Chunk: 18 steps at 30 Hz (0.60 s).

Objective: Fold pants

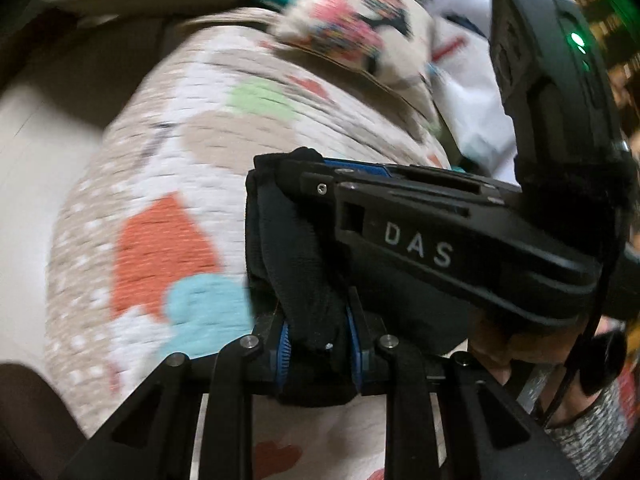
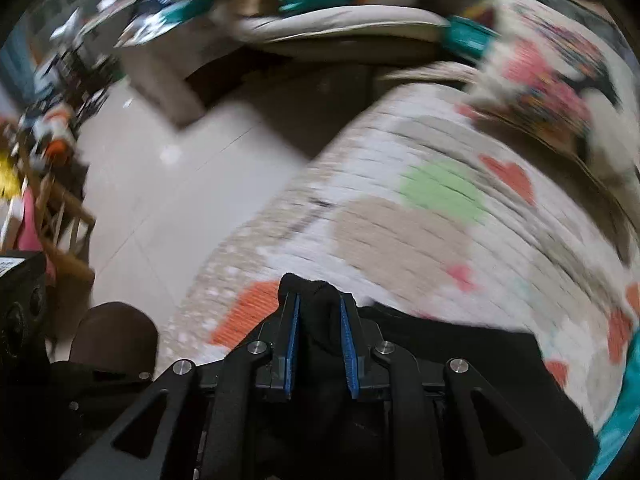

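Note:
The black pants [image 1: 296, 272] are bunched between the blue-padded fingers of my left gripper [image 1: 320, 344], which is shut on them. My right gripper [image 2: 320, 320] is shut on another bunch of the black pants [image 2: 324, 320], with more black cloth trailing to the right [image 2: 460, 344]. In the left wrist view the right gripper's body, marked DAS [image 1: 420, 244], crosses just above my left fingers, its tip also in the cloth. Both grippers are held close together over a patterned bed cover [image 1: 168, 184]. Most of the pants are hidden.
The quilted cover [image 2: 420, 220] has coloured hearts and patches. A floral pillow [image 1: 352, 28] and white cloth [image 1: 476, 104] lie at the far end. Pale tiled floor [image 2: 160, 184] is to the left, with cluttered furniture [image 2: 44, 184] beyond. Both views are motion-blurred.

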Available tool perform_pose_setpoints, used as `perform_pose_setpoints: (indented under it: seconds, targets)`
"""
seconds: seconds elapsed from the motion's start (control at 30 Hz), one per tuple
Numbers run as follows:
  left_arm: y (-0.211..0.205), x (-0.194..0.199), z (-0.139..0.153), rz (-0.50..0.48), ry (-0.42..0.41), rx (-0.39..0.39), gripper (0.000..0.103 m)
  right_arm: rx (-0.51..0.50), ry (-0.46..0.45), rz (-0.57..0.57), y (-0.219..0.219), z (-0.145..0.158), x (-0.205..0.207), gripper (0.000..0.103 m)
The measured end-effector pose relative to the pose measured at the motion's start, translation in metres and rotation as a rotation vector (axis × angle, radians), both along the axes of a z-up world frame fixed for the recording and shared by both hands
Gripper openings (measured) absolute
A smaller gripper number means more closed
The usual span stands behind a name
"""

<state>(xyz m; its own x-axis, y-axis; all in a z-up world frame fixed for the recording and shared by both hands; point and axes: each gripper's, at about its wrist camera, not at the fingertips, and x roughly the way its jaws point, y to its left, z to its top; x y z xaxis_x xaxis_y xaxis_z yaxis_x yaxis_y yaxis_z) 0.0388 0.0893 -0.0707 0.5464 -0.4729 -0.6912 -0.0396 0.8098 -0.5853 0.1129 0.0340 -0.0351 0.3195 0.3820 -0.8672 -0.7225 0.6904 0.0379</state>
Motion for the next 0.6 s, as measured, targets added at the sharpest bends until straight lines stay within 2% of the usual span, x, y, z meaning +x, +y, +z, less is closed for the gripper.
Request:
perform_pose_setpoints:
  seconds: [0.1,0.2,0.3,0.37,0.43,0.47,0.53,0.6]
  targets:
    - [-0.042,0.015,-0.004,-0.079,0.012,0.030,0.024,0.023,0.019,-0.087,-0.049,-0.003,0.014,0.021]
    - [-0.071,0.019,-0.010,-0.130,0.044,0.056,0.025,0.004,0.027,-0.186,-0.100,-0.016,0.026,0.028]
    - [-0.080,0.007,-0.008,-0.188,0.042,0.047,0.028,-0.115,-0.050,-0.368,-0.150,-0.027,0.038,0.037]
    - [-0.075,-0.006,-0.002,-0.215,0.029,0.047,0.031,-0.124,-0.093,-0.502,-0.182,-0.025,0.045,0.038]
    - [-0.061,-0.017,0.002,-0.192,0.020,0.055,0.032,-0.040,-0.106,-0.559,-0.197,-0.010,0.046,0.038]
    - [-0.052,-0.020,0.003,-0.164,0.024,0.059,0.033,0.043,-0.098,-0.554,-0.199,0.000,0.044,0.038]
    - [-0.035,-0.019,0.000,-0.088,0.051,0.043,0.033,0.215,-0.052,-0.471,-0.188,0.018,0.035,0.038]
    - [-0.018,-0.016,-0.008,-0.011,0.099,0.014,0.034,0.330,0.047,-0.364,-0.169,0.018,0.027,0.038]
